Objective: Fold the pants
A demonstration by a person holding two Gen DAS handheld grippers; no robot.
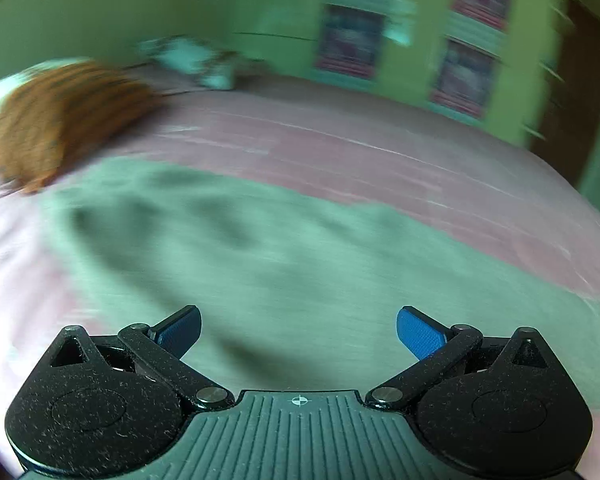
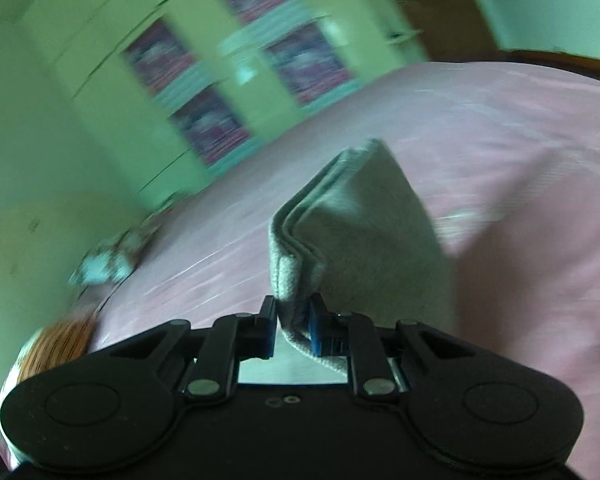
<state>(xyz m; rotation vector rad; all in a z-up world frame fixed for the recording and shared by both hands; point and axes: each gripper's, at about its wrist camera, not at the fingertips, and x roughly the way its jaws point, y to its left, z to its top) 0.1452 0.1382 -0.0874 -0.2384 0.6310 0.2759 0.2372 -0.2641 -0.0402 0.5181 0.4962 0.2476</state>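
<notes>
Grey-green pants [image 1: 260, 248] lie spread on a pink bed sheet [image 1: 400, 152]. My left gripper [image 1: 298, 332] is open and empty, hovering just above the flat cloth, its blue pads [image 1: 418, 336] wide apart. In the right wrist view my right gripper [image 2: 292, 328] is shut on a thick folded edge of the pants [image 2: 352, 232] and holds it lifted above the bed [image 2: 520, 160]. The lifted cloth stands up in front of the fingers. Both views are motion-blurred.
An orange striped cushion [image 1: 60, 120] lies at the bed's far left, also low left in the right wrist view [image 2: 60, 344]. A patterned teal cloth [image 1: 192, 60] sits at the far edge. Green shelves with stacked items [image 1: 412, 40] stand behind the bed.
</notes>
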